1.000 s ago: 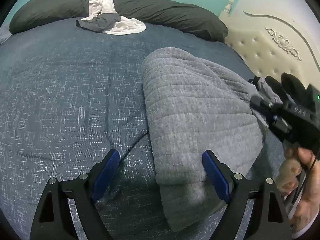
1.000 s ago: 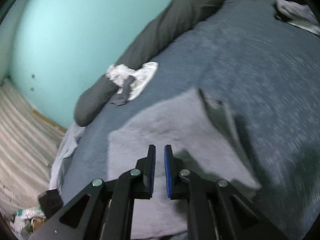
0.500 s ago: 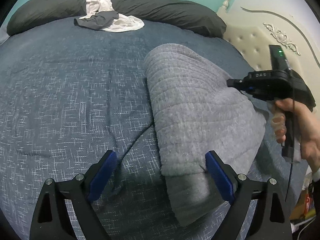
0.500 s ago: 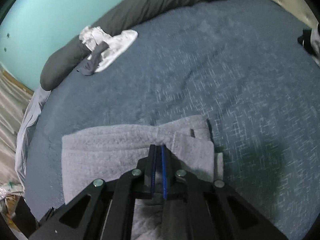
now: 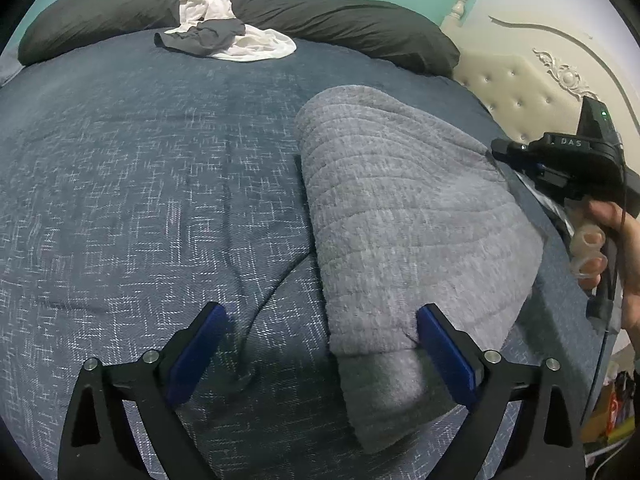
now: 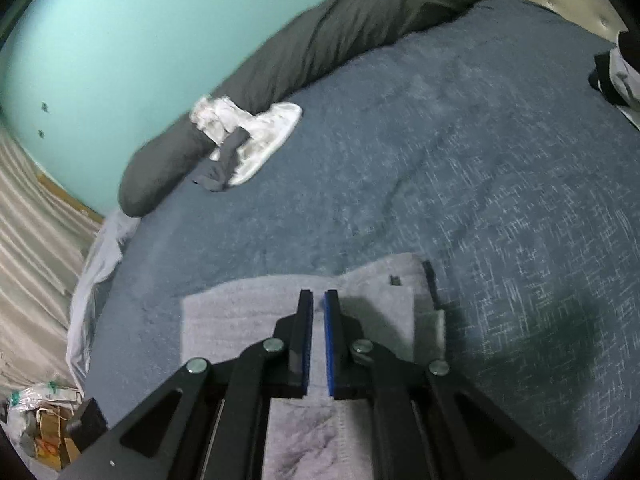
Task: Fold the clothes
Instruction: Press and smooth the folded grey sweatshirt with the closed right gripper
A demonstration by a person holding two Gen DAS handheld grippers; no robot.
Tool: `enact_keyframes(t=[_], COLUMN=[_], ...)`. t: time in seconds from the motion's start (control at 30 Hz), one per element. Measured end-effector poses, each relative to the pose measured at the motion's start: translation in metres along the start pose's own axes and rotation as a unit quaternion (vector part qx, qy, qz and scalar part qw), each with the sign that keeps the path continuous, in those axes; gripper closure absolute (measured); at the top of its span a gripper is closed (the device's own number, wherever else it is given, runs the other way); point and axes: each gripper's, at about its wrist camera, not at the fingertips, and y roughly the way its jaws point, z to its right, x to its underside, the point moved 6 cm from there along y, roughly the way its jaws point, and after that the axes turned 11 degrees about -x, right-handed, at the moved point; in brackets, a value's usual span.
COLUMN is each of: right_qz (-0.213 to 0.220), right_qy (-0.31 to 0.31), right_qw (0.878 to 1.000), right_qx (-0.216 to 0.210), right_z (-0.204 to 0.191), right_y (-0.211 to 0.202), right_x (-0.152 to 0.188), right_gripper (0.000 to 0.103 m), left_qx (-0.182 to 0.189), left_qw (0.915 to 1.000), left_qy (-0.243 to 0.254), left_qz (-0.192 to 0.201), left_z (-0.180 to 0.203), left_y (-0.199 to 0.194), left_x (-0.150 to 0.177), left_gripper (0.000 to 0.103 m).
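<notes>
A grey fleecy garment lies folded into a long band on the blue bedspread. My left gripper hovers over its near end, and its jaws are opening. The end of the band lies between the blue pads, and neither pad presses on it. A hand holds my right gripper at the garment's right edge. In the right wrist view that gripper is shut above the flat grey garment; nothing is visibly pinched between its pads.
A loose heap of white and dark clothes lies against a long dark pillow at the far side. A cream tufted headboard stands at the right. More clothes lie at the bed's right edge. Bags sit on the floor.
The right gripper drew back across the garment to its right edge and closed fully. The raised flap now lies flat. The left jaws spread a little wider; that hand stayed put.
</notes>
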Motion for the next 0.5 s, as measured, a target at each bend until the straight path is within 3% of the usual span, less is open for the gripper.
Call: enact_keyframes(t=[0.27,0.5], right_qz=[-0.059,-0.025], right_qy=[0.002,-0.032], right_qw=[0.997,0.999], right_qx=[0.057,0.03], right_z=[0.028,-0.006], right_y=[0.033,-0.005], right_x=[0.01,0.01], right_gripper=[0.1,0.1], left_qx=[-0.005,-0.011], left_qw=[1.0,0.9999], left_qy=[0.003,0.004], left_qz=[0.004,0.004], left_z=[-0.001,-0.002], left_y=[-0.001,-0.001], left_x=[0.0,-0.001], left_gripper=[0.0,0.0])
